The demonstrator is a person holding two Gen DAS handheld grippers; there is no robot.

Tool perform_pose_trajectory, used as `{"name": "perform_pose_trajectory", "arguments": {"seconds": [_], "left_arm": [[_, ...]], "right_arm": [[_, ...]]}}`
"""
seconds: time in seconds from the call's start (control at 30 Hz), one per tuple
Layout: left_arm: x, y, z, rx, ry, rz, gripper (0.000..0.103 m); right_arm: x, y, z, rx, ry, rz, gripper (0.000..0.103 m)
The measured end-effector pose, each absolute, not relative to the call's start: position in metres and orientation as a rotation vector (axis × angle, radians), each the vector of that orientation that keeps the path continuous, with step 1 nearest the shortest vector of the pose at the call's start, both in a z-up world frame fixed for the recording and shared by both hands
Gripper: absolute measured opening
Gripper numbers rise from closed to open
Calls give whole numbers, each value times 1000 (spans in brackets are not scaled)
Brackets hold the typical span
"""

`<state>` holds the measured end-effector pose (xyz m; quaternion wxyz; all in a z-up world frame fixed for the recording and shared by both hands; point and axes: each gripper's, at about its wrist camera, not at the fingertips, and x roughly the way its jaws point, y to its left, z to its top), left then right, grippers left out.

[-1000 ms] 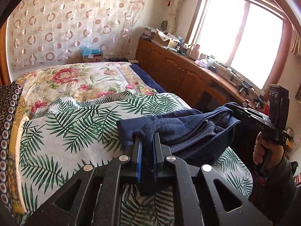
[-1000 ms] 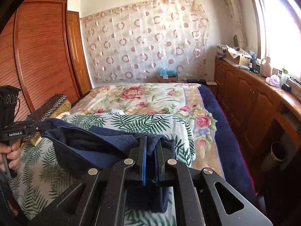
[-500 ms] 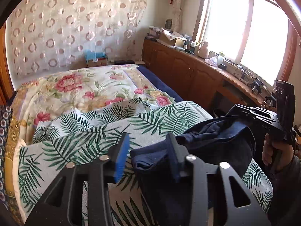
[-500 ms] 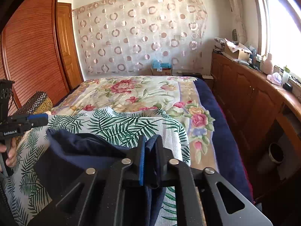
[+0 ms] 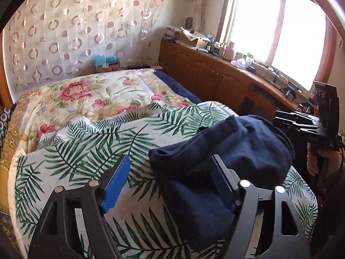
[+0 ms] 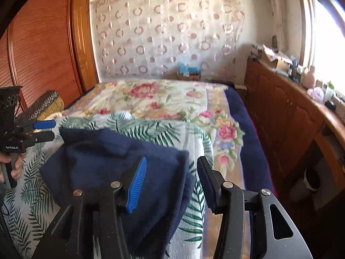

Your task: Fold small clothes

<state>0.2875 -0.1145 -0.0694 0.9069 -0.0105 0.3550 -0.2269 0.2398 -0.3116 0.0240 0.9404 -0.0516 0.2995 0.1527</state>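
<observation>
The bed fills most of both views, covered at the far end by a floral quilt with a dark blue border and, nearer the cameras, by a white blanket printed with green palm leaves. A wooden wardrobe stands along one side of the bed, and a long wooden cabinet, its top crowded with boxes and bottles, runs under the bright window on the other side. A sheer curtain with ring patterns hangs on the far wall.

The navy blue garment lies in a loosely folded heap on the palm-leaf blanket, near the bed's near edge. In the left wrist view it sits to the right of centre: its left corner reaches into the gap between the fingers of the left tongs, and the right finger lies over the cloth. The left tongs are released, spread wide, gripping nothing.

In the right wrist view the garment lies left of centre, under the blue-padded left finger, with its right edge falling within the gap of the right tongs. These tongs are likewise released, fingers well apart, holding nothing. Each view shows the other tongs at its edge, held in a hand beside the garment.
</observation>
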Motion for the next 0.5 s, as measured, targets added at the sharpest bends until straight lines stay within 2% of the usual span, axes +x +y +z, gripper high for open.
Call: {"name": "perform_pose_trajectory", "arguments": {"seconds": [0.43,0.5], "left_arm": [[289,-108,-91,-38,765,-477,76],[289,-107,-91,-40,765,-476,76]], "right_arm": [[303,-327,17,75,798,372,50],[305,-329,19,86,801,398,26]]}}
